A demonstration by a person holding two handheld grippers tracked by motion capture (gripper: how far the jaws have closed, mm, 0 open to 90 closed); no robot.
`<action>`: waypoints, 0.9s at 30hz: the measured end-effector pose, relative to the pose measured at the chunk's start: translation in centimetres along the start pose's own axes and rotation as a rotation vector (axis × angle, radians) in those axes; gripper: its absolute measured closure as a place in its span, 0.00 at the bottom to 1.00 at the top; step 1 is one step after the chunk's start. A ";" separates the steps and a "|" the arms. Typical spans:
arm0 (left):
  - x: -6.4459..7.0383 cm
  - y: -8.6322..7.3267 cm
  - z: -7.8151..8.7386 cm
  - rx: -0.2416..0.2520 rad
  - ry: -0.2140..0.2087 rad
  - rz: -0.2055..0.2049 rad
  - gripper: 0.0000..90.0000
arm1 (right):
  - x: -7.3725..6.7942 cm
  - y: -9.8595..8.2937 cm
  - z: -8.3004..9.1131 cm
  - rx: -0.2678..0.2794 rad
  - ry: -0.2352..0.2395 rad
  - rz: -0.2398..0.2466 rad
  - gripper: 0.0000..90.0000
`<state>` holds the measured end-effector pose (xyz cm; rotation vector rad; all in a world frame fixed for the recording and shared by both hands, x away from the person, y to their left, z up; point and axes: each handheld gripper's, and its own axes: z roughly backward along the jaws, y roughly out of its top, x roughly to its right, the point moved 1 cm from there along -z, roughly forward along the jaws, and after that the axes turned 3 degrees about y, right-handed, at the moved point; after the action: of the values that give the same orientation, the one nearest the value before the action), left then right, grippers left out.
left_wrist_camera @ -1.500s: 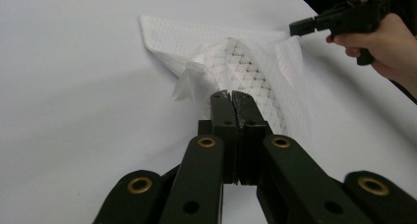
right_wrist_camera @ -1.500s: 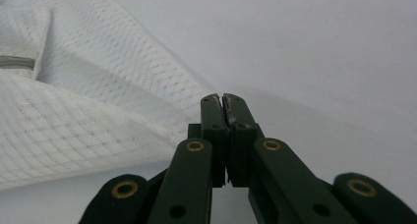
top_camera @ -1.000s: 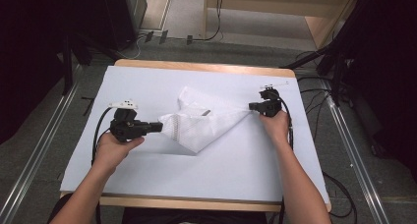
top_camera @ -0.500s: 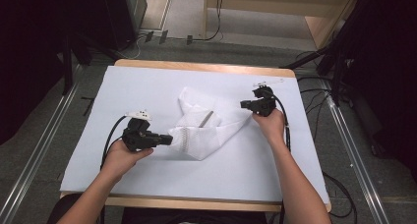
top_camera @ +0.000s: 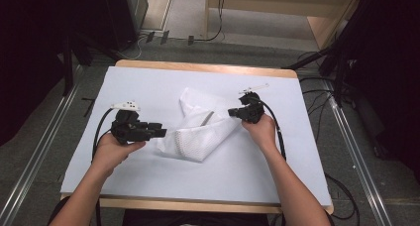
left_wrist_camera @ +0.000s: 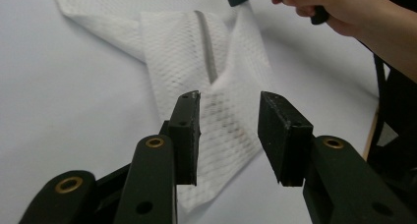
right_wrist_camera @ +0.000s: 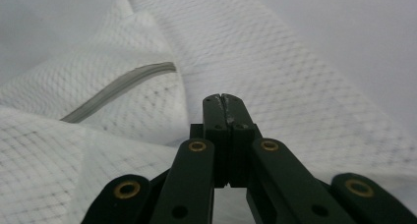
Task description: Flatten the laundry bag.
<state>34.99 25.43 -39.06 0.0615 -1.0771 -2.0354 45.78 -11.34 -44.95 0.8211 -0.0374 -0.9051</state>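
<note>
Jaws, left: we see the left gripper [left_wrist_camera: 228, 135] spread wide, nothing between the pads, hovering just over the near tip of the mesh bag [top_camera: 200, 132].
Jaws, right: right gripper [right_wrist_camera: 223, 103] is clenched tight; from its own view we can't tell whether any mesh is pinched between the tips. High view puts it [top_camera: 236, 112] at the bag's right edge.
Bag position: middle of the table [top_camera: 148, 87], folded into a rough V, zipper [left_wrist_camera: 206, 47] facing up near the fold.
Risk 1: if the right jaws hold only a few threads or nothing, we judge any pull will slip off and the fold will flop back.
Risk 2: left jaws closing from this height may catch only the top layer, so we'd peel the layers apart instead of moving the whole corner.
Risk 3: mesh is open weave; a pad corner could snag and drag the bag sideways across the table.
Risk 4: pulling both ends at once could stretch the fold flat and undo it.
Risk 5: closing on the zipper would give a hard, slippery grip.
</note>
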 end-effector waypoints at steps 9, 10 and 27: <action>-2.2 1.9 -2.7 -0.048 0.033 0.013 0.67 | -1.8 0.0 -1.0 -0.036 0.028 0.044 1.00; -2.4 2.0 -3.0 -0.052 0.031 0.014 0.67 | -2.0 -0.1 -1.0 -0.034 0.033 0.045 1.00; -4.2 3.5 -8.9 -0.152 0.066 0.001 0.63 | -3.4 -3.8 0.1 -0.102 0.035 0.064 1.00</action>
<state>43.47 21.19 -43.50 0.0495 -0.8792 -2.0929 41.01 -10.24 -46.33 0.7363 0.0127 -0.8258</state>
